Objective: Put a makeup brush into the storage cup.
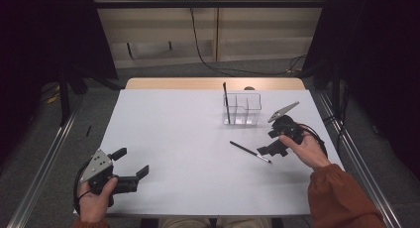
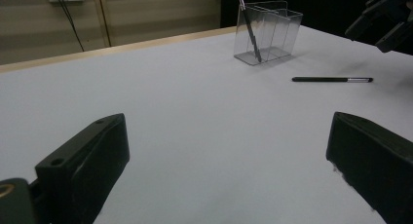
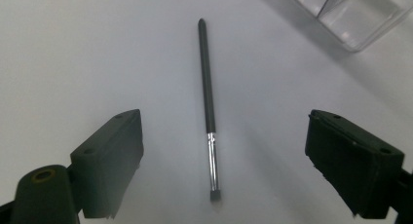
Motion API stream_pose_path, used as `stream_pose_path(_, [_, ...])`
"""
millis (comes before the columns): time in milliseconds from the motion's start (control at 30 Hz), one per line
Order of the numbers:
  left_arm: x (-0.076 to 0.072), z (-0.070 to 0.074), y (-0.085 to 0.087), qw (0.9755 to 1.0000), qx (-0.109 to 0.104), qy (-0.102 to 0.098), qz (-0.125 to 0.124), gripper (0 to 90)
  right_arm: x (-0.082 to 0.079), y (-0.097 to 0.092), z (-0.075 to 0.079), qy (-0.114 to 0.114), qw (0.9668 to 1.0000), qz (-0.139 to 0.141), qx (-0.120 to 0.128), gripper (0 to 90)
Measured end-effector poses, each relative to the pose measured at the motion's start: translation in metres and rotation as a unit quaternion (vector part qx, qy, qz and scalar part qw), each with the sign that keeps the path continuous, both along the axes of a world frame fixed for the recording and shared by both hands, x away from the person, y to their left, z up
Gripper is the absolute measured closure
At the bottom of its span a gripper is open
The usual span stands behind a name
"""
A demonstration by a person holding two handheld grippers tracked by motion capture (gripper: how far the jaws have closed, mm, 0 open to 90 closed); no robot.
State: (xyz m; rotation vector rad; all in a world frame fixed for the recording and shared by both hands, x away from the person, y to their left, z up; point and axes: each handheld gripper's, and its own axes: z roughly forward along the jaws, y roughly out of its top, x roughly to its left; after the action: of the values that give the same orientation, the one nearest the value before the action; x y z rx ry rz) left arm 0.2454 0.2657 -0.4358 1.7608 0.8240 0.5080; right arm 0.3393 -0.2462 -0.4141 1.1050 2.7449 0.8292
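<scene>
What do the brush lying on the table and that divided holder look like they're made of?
Brush: matte black handle, probably plastic or painted wood; its shiny silver ferrule looks like metal.
Holder: clear glossy plastic, likely acrylic, since the table shows through its walls.

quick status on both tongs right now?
Left tongs: open, holding nothing.
Right tongs: open over the brush lying on the table, not gripping it.

A white bench (image 1: 168, 139) carries a clear divided holder (image 1: 242, 109) at upper right, a black brush (image 1: 249, 151) lying below it.
</scene>
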Motion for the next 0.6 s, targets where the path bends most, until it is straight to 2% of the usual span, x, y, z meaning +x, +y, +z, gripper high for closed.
stream_pose_path(67, [0.000, 0.000, 0.000, 1.0000, 0.001, 0.000, 0.000, 2.0, 0.001, 0.002, -0.001, 0.009, 0.9998, 0.016, -0.010, 12.8])
stream_pose_path(133, [0.000, 0.000, 0.000, 1.0000, 0.001, 0.000, 0.000, 2.1, 0.002, 0.005, -0.003, 0.017, 0.9993, 0.032, -0.011, 12.5])
stream_pose_path(200, [0.000, 0.000, 0.000, 1.0000, 0.002, 0.000, 0.000, 2.0, 0.004, 0.008, -0.004, 0.027, 0.9988, 0.038, -0.018, 10.0])
stream_pose_path(300, [0.000, 0.000, 0.000, 1.0000, 0.001, 0.000, 0.000, 2.1, 0.005, 0.013, -0.005, 0.043, 0.9973, 0.046, -0.037, 12.4])
stream_pose_path(433, [0.000, 0.000, 0.000, 1.0000, 0.001, 0.001, 0.001, 2.0, 0.008, 0.016, -0.007, 0.059, 0.9947, 0.064, -0.054, 27.3])
stream_pose_path(500, [0.000, 0.000, 0.000, 1.0000, 0.001, 0.002, 0.001, 2.0, 0.010, 0.018, -0.010, 0.069, 0.9930, 0.070, -0.066, 30.6])
stream_pose_path(600, [0.000, 0.000, 0.000, 1.0000, 0.001, 0.002, 0.000, 2.0, 0.011, 0.022, -0.014, 0.078, 0.9907, 0.076, -0.081, 41.0])
